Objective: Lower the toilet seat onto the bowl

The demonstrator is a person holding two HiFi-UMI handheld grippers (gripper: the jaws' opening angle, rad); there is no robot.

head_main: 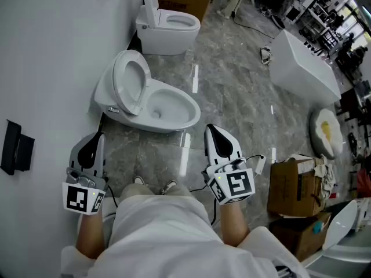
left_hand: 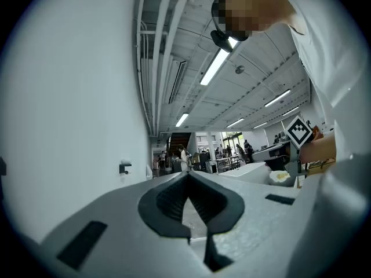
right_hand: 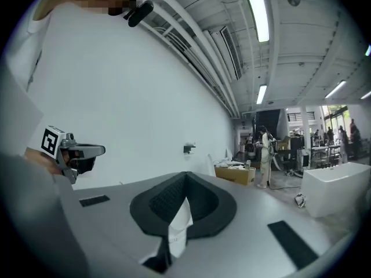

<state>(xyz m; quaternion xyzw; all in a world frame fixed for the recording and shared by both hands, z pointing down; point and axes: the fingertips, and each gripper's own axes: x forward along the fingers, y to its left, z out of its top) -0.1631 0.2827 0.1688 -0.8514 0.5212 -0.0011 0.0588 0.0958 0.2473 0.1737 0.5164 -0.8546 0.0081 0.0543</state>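
Left of centre in the head view, the oval white toilet seat (head_main: 120, 86) stands raised against the low tank (head_main: 103, 96), behind the glossy, rounded porcelain bowl (head_main: 184, 120). Veined grey stone floor (head_main: 232, 91) lies beneath. Low in the frame, the left claw (head_main: 97, 136) and right claw (head_main: 210, 129), smooth pale shells with ribbed black pads, are each pinched together on nothing, both clear of the toilet.

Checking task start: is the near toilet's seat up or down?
Up. The seat stands raised at the back, clear of the bowl, whose rim lies bare.
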